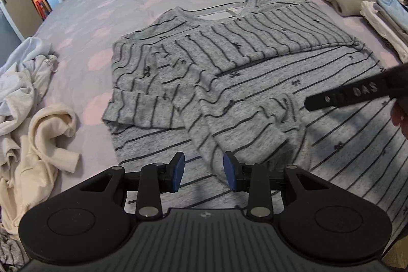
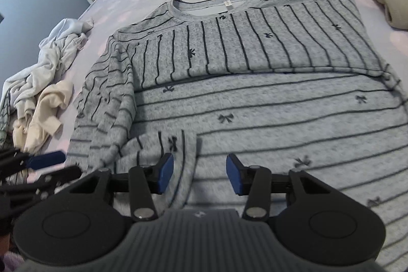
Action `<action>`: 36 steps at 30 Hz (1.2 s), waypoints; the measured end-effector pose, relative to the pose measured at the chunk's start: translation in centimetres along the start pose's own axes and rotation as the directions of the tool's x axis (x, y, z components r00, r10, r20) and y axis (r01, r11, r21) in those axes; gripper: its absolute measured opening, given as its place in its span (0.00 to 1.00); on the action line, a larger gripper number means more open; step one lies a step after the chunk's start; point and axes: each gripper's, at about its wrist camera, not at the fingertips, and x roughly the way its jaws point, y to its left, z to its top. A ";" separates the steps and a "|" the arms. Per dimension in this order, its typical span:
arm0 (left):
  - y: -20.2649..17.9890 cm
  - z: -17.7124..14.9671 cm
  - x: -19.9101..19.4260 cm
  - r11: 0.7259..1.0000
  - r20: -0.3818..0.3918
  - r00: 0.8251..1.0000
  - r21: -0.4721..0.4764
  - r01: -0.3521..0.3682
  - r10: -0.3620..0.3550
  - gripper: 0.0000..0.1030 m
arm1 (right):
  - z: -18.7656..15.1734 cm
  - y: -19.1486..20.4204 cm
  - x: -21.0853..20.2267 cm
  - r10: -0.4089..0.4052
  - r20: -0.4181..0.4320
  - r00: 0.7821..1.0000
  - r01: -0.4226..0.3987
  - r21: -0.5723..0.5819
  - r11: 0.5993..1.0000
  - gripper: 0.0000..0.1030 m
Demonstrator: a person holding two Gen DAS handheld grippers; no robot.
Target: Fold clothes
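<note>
Nearby, crumpled clothes (image 1: 30, 103) and folded piles (image 1: 382, 17) flank the sweater (image 2: 255, 93).

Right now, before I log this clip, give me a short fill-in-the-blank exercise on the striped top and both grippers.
1. The grey striped top lies on the bed with both ____ folded across its body.
2. The left gripper and right gripper both stand ____, pads clear of the cloth.
3. The small dark shapes printed between the stripes are ____.
4. The crumpled cream garment lies beside the top's ____ edge in both views.

Missing words: sleeves; open; bows; left
</note>
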 end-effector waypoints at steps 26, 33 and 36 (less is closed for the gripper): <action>9.4 -0.2 4.7 0.968 -0.041 0.986 -0.188 -0.169 0.164 0.30 | 9.0 -3.0 -7.0 -0.049 0.096 0.994 0.054 -0.050 0.997 0.06; 8.9 1.0 4.8 0.969 -0.046 0.987 -0.189 -0.162 0.156 0.30 | 6.2 -3.0 0.1 0.059 -0.095 0.994 -0.061 -0.012 0.998 0.30; 9.2 1.3 5.1 0.965 -0.056 0.988 -0.215 -0.153 0.144 0.30 | 5.6 -1.8 2.0 0.085 -0.124 0.989 -0.091 -0.040 0.995 0.31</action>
